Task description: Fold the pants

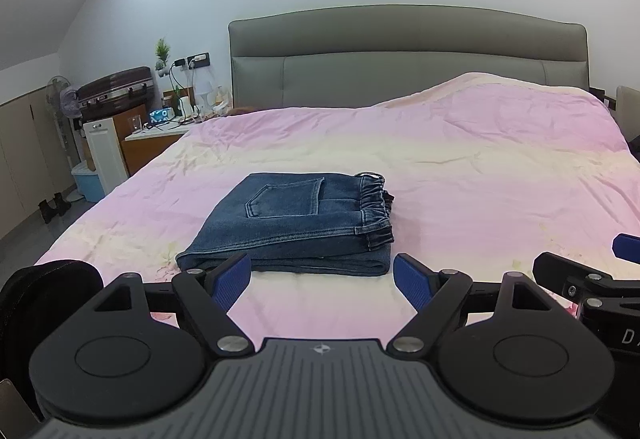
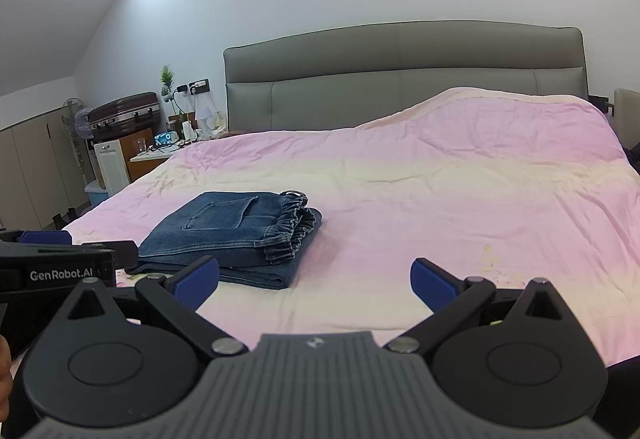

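Fingers spread, empty, on left gripper and right gripper. Jeans lie folded near bed's front edge. Denim looks soft, fairly heavy; grip the thick folded edge.

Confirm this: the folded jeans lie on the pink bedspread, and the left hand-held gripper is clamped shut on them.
Wrong on the grip. The folded jeans do lie on the pink bedspread, but the left hand-held gripper is open and holds nothing, as the left wrist view shows.
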The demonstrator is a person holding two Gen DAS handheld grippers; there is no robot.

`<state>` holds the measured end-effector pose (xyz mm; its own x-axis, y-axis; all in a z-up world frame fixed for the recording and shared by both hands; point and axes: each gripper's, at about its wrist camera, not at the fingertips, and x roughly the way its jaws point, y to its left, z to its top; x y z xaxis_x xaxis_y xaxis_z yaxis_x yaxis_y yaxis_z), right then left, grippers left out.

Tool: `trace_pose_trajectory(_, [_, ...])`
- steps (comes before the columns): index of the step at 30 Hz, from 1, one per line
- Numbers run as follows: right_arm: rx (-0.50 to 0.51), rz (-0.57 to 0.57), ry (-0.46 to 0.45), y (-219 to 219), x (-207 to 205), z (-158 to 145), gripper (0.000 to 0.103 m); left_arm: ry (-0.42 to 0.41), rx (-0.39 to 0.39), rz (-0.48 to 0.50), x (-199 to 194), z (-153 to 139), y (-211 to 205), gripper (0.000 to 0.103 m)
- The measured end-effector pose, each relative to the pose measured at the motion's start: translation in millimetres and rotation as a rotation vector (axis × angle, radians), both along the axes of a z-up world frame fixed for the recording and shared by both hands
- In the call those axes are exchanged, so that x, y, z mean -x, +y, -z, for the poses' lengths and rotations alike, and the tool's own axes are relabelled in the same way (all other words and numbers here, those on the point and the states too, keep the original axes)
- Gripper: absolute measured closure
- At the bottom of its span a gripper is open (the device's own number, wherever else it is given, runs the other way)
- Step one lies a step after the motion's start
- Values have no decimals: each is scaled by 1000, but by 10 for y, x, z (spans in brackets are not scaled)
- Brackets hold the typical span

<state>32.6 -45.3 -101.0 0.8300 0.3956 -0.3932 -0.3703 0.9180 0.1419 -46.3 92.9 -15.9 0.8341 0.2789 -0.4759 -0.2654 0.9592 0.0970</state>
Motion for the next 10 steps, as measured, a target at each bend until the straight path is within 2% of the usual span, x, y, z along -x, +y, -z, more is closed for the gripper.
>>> trace_pose_trajectory(10, [1, 3, 16, 1, -58, 23, 5, 1, -5, -3, 0, 8, -21, 8])
